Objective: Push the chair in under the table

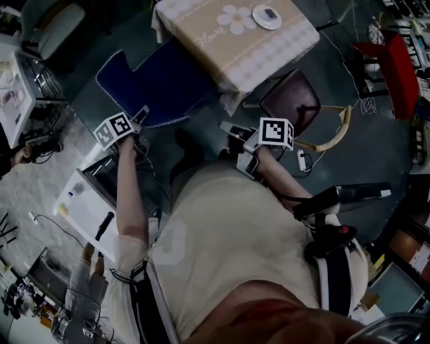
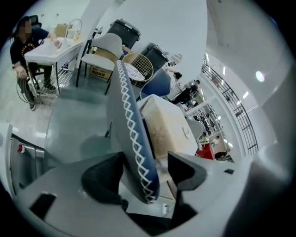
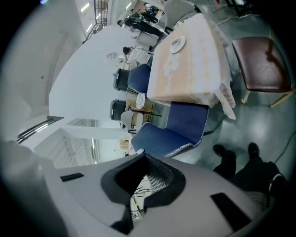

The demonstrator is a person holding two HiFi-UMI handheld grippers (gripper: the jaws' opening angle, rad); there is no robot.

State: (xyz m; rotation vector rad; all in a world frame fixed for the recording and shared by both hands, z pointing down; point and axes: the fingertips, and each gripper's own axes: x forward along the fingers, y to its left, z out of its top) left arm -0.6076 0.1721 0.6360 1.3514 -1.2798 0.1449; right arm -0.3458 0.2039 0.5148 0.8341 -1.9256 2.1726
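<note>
Left gripper (image 2: 145, 162) jaws wide apart, with the top edge of the blue chair (image 2: 126, 104) back standing between them and the right pad clear of it. Right gripper (image 3: 140, 155) jaws pressed together, nothing in them, held short of the chair. In the head view the chair sits at 11 o'clock from the person, seat partly under the table (image 1: 201, 37) at 12 o'clock. White plate (image 1: 267, 16) on the cloth, brown chair (image 1: 292, 101) at 1 o'clock.

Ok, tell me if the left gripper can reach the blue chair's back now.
Probably yes: the back edge of the blue chair stands between the open jaws of the left gripper, nothing blocking it.
</note>
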